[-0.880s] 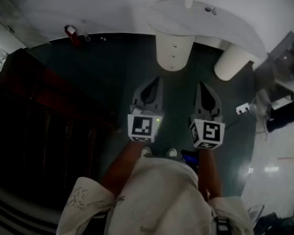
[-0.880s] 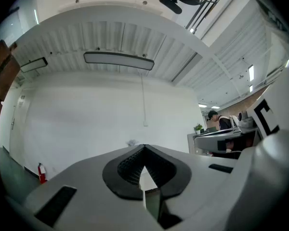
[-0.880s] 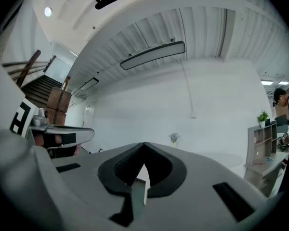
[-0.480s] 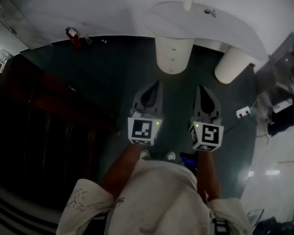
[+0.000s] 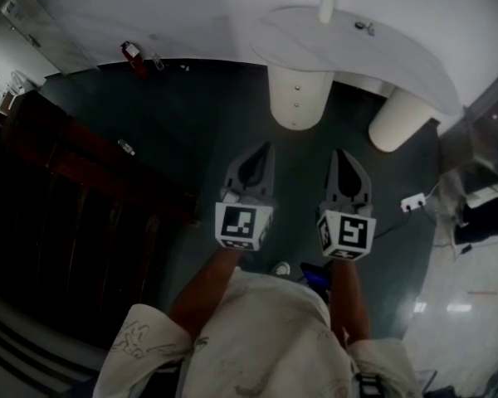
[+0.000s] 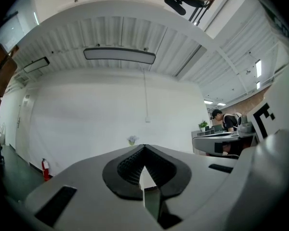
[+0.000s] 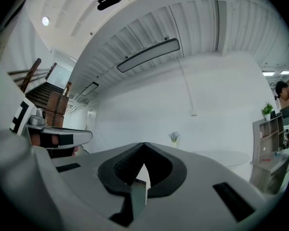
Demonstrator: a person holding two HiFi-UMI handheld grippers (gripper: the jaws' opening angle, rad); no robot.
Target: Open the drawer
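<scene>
In the head view my two grippers are held side by side, level, over a dark floor. Both point toward a white cylindrical pedestal (image 5: 297, 98) with two small knobs on its front, under a curved white tabletop (image 5: 373, 52). The left gripper (image 5: 264, 148) is shut with nothing in it, and its tips (image 6: 144, 147) meet in the left gripper view. The right gripper (image 5: 342, 152) also has its jaws together and empty (image 7: 144, 145). Both are well short of the pedestal. No drawer front can be made out clearly.
A second white pedestal (image 5: 398, 118) stands to the right. Dark wooden furniture (image 5: 83, 181) fills the left side. A red fire extinguisher (image 5: 134, 56) stands by the far wall. A white power strip (image 5: 412, 201) lies on the floor at right. A person (image 6: 226, 121) bends over a desk far off.
The pedestal and tabletop have slid a little lower and to the right in the head view. The grippers keep the same side-by-side pose, both still shut.
</scene>
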